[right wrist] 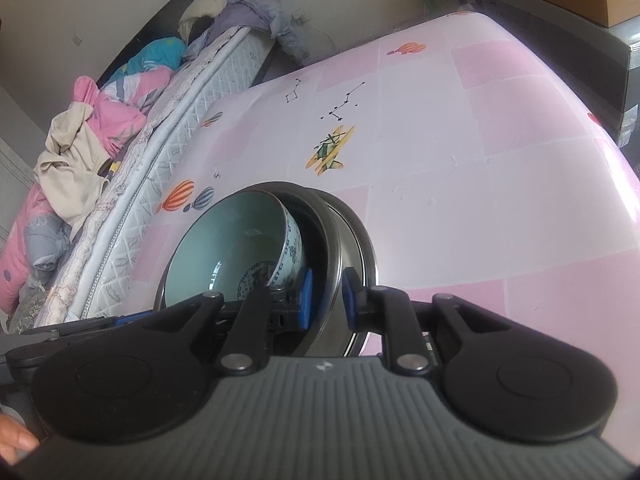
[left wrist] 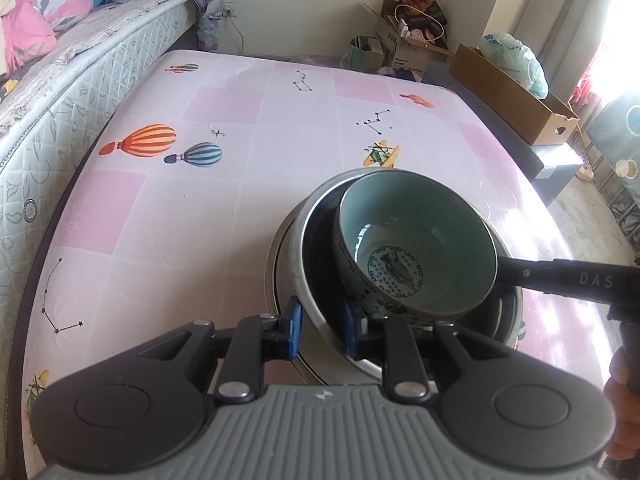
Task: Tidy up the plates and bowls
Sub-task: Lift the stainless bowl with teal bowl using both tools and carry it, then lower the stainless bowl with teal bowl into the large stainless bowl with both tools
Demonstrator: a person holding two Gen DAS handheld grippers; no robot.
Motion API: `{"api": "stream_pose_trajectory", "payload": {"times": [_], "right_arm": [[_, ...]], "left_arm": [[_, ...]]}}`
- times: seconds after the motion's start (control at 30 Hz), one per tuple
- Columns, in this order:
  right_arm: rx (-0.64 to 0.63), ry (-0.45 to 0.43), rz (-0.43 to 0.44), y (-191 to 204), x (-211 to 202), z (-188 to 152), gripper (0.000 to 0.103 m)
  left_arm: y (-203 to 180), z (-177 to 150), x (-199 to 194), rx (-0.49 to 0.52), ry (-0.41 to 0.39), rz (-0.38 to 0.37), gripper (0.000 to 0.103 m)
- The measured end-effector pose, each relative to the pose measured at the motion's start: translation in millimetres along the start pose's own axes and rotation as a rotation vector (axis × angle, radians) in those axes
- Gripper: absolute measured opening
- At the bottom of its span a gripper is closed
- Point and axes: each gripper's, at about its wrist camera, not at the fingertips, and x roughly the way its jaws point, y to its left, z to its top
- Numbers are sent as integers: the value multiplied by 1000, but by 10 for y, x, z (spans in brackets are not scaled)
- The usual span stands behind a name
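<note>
Left gripper nearly closed, blue pads pinching near wall of steel bowl. Celadon bowl nested inside, tilted, mouth toward left gripper. Right gripper likewise narrow, clamping steel bowl rim. Stack on pink tablecloth, right of centre.

Worktop is covered in glossy printed film, glare seen at its right edge. Metal bowl is finished in brushed steel with a dull sheen. Ceramic bowl is glazed, smooth, pale green inside. Gripper bodies are moulded in matt black plastic; pads are faced in blue rubber-like material. Mattress is clad in quilted cloth.
</note>
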Motion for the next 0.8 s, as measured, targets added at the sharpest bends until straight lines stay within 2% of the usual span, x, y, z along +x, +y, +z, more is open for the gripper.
{"api": "stream_pose_trajectory", "payload": {"times": [0.2,0.63,0.8], "right_arm": [[-42,10,-4,54,11,-62,16],[-44,14,-1,22,0,-48,15],[-31,18,9,-7,-31,-33,17]], "left_arm": [[-32,-38,-23,12,0,1,22],[-19,-90,-43,0,7,-29,23],[18,-105,-100,0,-1,-66,27]]}}
